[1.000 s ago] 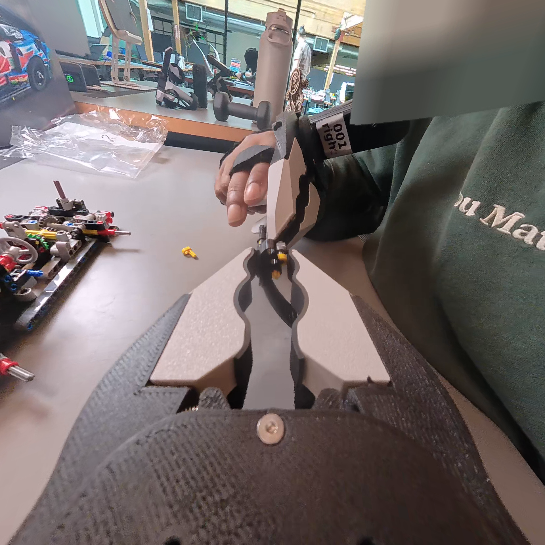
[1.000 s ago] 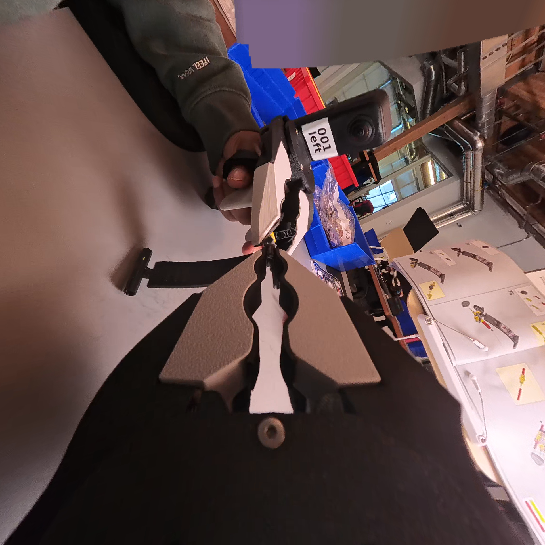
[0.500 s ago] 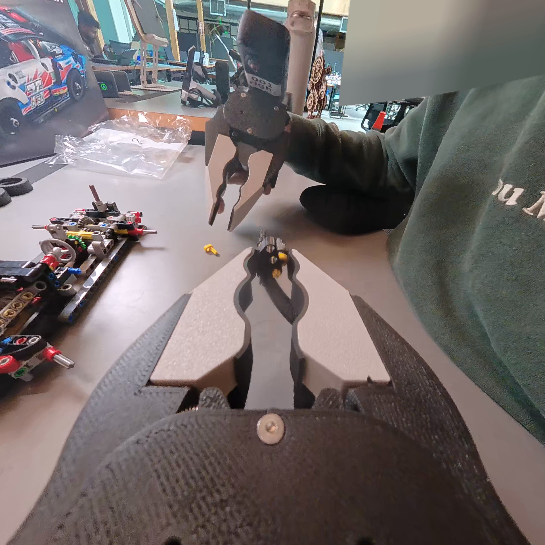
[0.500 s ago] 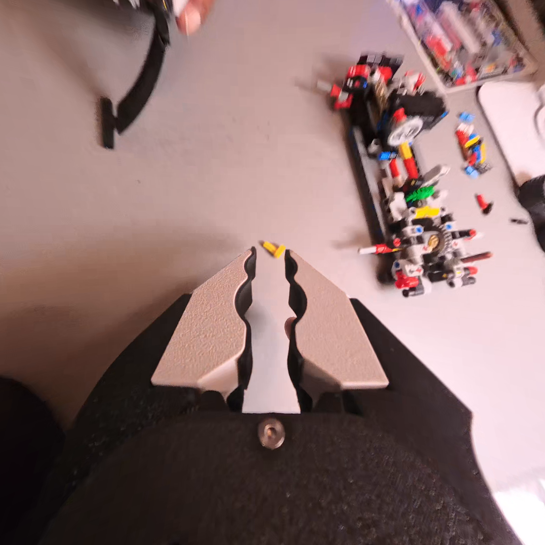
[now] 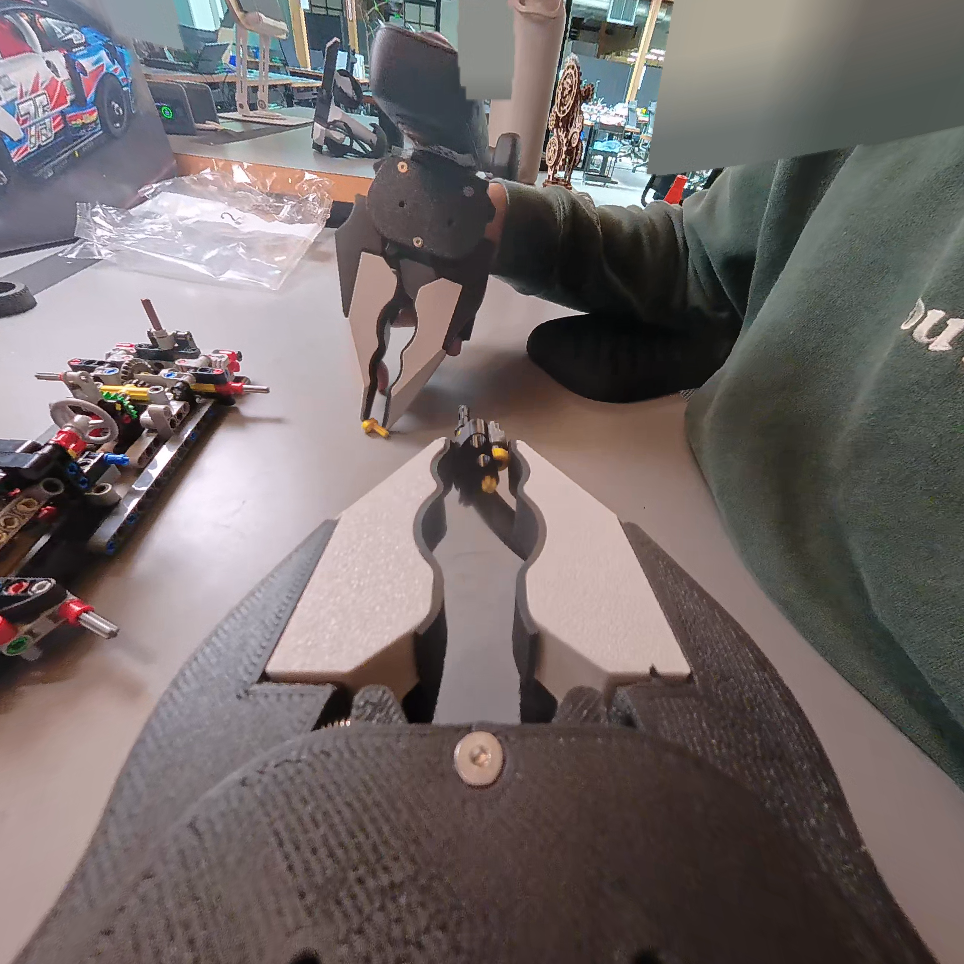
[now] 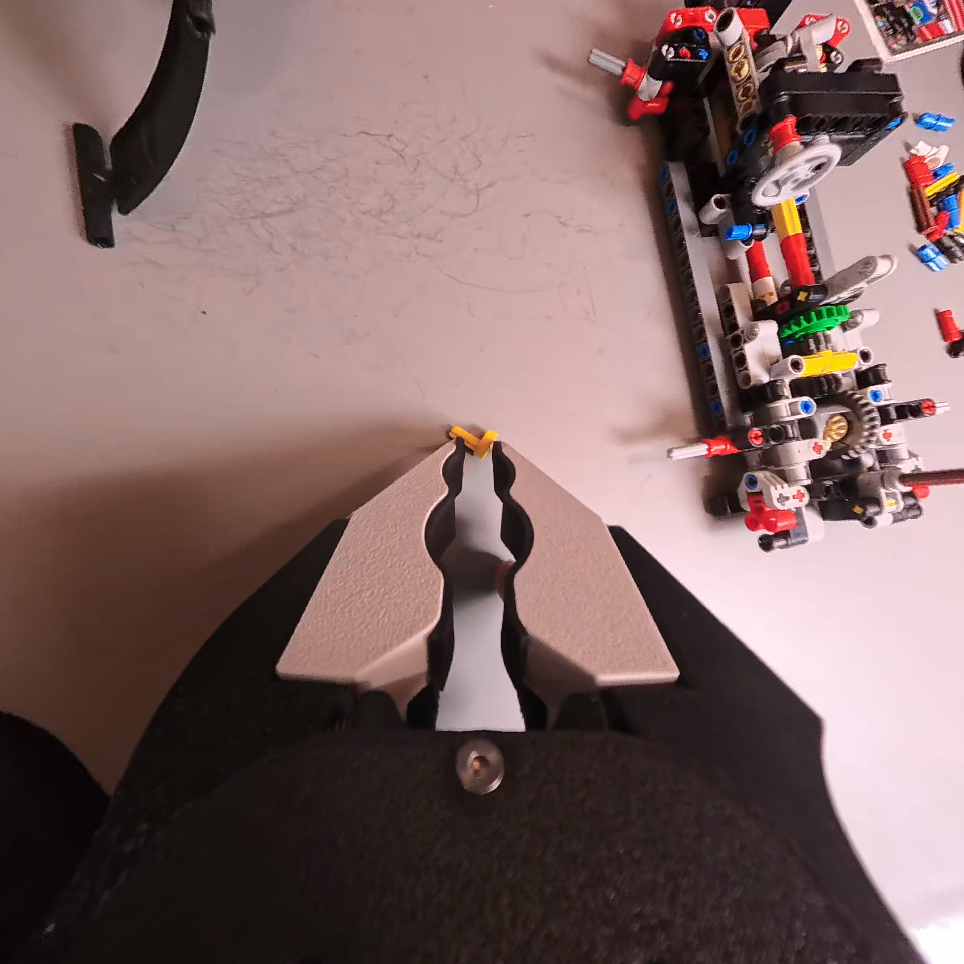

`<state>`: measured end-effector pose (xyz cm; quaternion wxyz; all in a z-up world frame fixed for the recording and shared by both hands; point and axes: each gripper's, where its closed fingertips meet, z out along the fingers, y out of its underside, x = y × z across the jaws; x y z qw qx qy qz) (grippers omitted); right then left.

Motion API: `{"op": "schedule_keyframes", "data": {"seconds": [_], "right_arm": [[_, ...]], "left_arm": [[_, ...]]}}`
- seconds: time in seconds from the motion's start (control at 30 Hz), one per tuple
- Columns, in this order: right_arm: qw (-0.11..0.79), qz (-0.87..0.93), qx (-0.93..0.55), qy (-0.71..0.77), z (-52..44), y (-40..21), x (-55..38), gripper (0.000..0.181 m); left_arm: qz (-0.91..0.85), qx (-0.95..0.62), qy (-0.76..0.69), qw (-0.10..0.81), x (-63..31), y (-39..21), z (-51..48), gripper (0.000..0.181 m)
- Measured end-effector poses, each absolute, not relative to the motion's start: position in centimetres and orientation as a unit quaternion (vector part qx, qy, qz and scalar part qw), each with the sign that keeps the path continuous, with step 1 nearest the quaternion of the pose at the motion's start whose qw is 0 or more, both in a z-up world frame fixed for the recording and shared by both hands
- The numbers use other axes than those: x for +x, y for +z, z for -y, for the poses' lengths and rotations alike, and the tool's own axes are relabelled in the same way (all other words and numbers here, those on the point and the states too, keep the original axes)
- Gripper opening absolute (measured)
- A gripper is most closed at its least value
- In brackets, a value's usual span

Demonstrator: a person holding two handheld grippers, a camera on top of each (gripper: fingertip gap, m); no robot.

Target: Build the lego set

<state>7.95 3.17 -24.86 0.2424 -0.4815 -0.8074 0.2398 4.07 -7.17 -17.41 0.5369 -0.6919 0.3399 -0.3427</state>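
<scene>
My left gripper (image 5: 477, 443) is shut on a black lego piece (image 5: 472, 433) with yellow pins, held just above the table; a black curved arm of it trails back between the fingers. My right gripper (image 6: 476, 449) points down at the table, narrowly open, its tips on either side of a small yellow pin (image 6: 472, 439). In the left wrist view the right gripper (image 5: 376, 412) stands just left of my left tips, with the pin (image 5: 375, 429) at its tips. The half-built chassis (image 6: 782, 313) lies to the right; it also shows in the left wrist view (image 5: 130, 417).
A black curved part with a T end (image 6: 104, 177) lies at the upper left. Loose small pieces (image 6: 934, 208) lie beyond the chassis. A plastic bag (image 5: 198, 229), the set's box (image 5: 52, 104) and a tyre (image 5: 13, 305) are at the back left. A person's green sweatshirt (image 5: 834, 417) fills the right.
My right gripper left the held black piece, swung over to the table and came down onto the yellow pin, its jaws narrowing. My left gripper kept its hold.
</scene>
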Motion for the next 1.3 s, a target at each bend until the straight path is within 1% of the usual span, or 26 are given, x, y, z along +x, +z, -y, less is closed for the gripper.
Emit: {"op": "schedule_keyframes", "data": {"seconds": [0.1,0.3,0.43,0.53,0.67,0.8,0.9,0.97,1.1,1.23,1.3], "right_arm": [[0.241,0.806,-0.474,0.261,-2.4,-24.3,7.6,0.002],[0.269,0.809,-0.437,0.287,-0.3,-23.2,6.1,0.001],[0.359,0.798,-0.394,0.280,-0.3,-21.3,4.4,0.001],[0.424,0.805,-0.357,0.212,-1.5,-21.3,3.7,0.001],[0.460,0.826,-0.294,0.143,-1.3,-22.3,3.5,0.001],[0.442,0.845,-0.261,0.152,0.6,-22.9,4.6,0.002],[0.420,0.849,-0.262,0.183,2.0,-22.7,5.6,0.007],[0.393,0.851,-0.276,0.214,2.8,-22.6,6.3,0.009],[0.382,0.837,-0.315,0.232,1.6,-21.8,6.5,0.009],[0.300,0.842,-0.381,0.235,0.8,-23.1,6.7,0.009],[0.268,0.846,-0.390,0.244,1.4,-23.5,6.4,0.012]], "left_arm": [[-0.341,-0.695,-0.339,0.535,4.1,-17.5,7.2,0.018],[-0.330,-0.707,-0.333,0.530,3.7,-17.8,6.8,0.018],[-0.328,-0.708,-0.331,0.531,3.6,-17.8,6.7,0.018],[-0.328,-0.708,-0.329,0.532,3.5,-17.8,6.7,0.018],[-0.331,-0.706,-0.324,0.536,3.5,-17.7,6.7,0.018],[-0.334,-0.706,-0.320,0.537,3.6,-17.7,6.7,0.018],[-0.339,-0.703,-0.318,0.538,3.7,-17.7,6.8,0.018],[-0.343,-0.702,-0.317,0.538,3.8,-17.7,6.9,0.018],[-0.346,-0.704,-0.314,0.534,3.9,-17.9,6.9,0.018],[-0.343,-0.712,-0.302,0.533,3.5,-18.2,6.7,0.018],[-0.340,-0.714,-0.300,0.533,3.3,-18.2,6.6,0.018]]}}
